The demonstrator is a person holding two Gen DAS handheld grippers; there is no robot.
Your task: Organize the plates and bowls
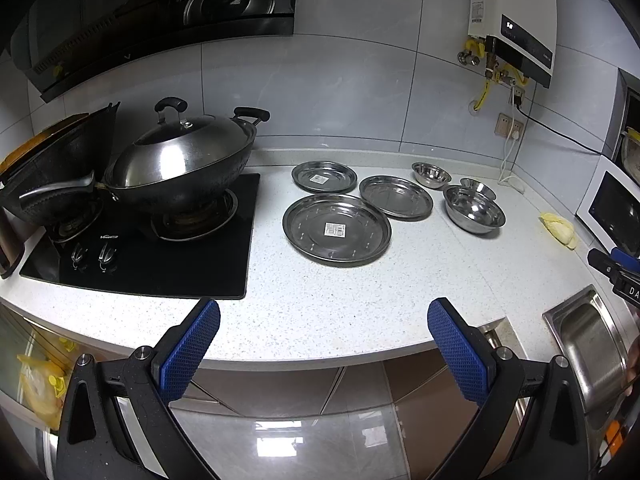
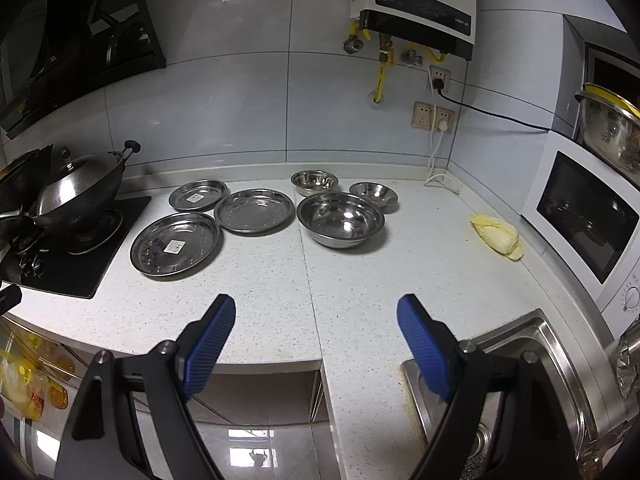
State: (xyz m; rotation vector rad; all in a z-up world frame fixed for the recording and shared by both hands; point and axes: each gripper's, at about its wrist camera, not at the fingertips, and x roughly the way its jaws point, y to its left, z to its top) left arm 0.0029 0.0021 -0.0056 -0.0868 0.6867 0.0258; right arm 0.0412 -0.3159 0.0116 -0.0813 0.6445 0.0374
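Three steel plates (image 2: 176,245) and three empty bowls (image 2: 340,219) lie on the table (image 2: 360,288); the smallest bowl (image 1: 478,187) is half hidden in the left view. Left gripper (image 1: 323,344) and right gripper (image 2: 316,340) gape wide, empty, near the table edge.

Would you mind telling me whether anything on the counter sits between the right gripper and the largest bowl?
Nothing visible does. The open right gripper hangs over bare counter, and the stretch up to the large bowl holds nothing. The plates lie off to the left.
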